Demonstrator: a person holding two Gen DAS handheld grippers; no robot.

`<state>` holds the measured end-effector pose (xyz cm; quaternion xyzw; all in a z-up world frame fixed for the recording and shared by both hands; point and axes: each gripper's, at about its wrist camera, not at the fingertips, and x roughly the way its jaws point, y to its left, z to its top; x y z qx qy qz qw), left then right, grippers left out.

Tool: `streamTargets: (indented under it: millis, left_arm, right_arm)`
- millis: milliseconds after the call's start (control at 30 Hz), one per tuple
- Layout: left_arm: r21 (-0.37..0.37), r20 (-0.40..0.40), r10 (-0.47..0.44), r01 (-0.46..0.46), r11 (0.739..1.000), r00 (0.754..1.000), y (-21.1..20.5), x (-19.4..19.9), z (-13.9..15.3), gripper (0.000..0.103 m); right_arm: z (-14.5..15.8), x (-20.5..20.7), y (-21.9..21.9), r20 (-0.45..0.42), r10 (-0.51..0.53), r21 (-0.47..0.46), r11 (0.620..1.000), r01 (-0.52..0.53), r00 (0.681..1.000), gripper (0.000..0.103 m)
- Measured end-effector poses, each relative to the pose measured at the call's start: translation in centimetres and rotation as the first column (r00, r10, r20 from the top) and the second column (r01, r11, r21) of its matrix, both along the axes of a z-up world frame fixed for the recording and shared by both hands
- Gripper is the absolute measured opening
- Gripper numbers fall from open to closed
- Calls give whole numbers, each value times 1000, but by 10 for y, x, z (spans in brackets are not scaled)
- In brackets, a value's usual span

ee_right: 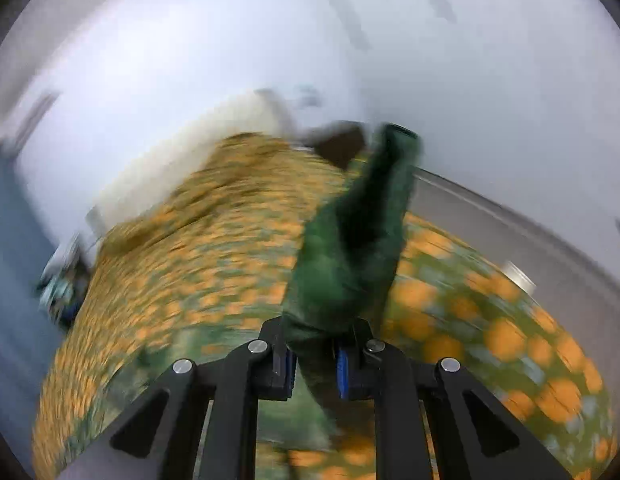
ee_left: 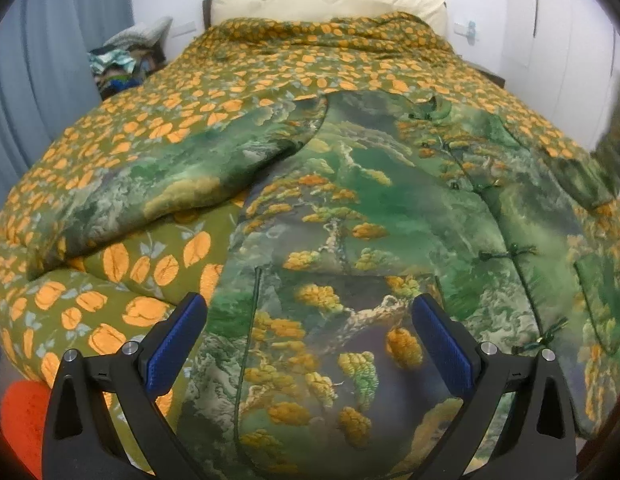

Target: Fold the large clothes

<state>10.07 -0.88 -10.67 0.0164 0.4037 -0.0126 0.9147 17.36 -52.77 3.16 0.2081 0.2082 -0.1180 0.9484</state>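
Note:
A large padded jacket (ee_left: pixel 350 216) with a green landscape print and knot buttons lies spread on the bed, front side up. One sleeve (ee_left: pixel 182 176) is stretched out to the left. My left gripper (ee_left: pixel 310 340) is open and empty, hovering just above the jacket's lower hem. My right gripper (ee_right: pixel 316 360) is shut on the jacket's other sleeve (ee_right: pixel 350 248) and holds it up in the air above the bed. That raised sleeve shows blurred at the right edge of the left wrist view (ee_left: pixel 614 128).
The bed is covered by a green quilt with orange leaf print (ee_left: pixel 270 64), with a cream headboard cushion (ee_left: pixel 326 0) behind. A pile of clothes (ee_left: pixel 126 64) sits left of the bed by blue curtains (ee_left: pixel 50 60). White wardrobe doors (ee_left: pixel 558 40) stand at the right.

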Motion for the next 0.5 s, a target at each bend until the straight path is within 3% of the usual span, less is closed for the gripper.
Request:
streamTargets:
  millis: [100,233,333,500]
  left_arm:
    - [-10,1,9,-9,1000,1000,5,-2,1,102]
    - [-24,-5,26,-26,999,1000,13,-2,1,102]
    - [-31,-13,40,-40,999,999,19,-1,0,102]
    - [-47,-42,54,-56,997,998,25,4,-5,102]
  right_arm:
    - [20,48,67,3,165,-87,983,-164,986,16]
    - [10,90,149,-48,324,-136,935,-327,945,15]
    - [-16,116,200,-123,408,-163,891,-424,905,15]
    - [-89,141,260,-281,481,-182,823,-538,830,19]
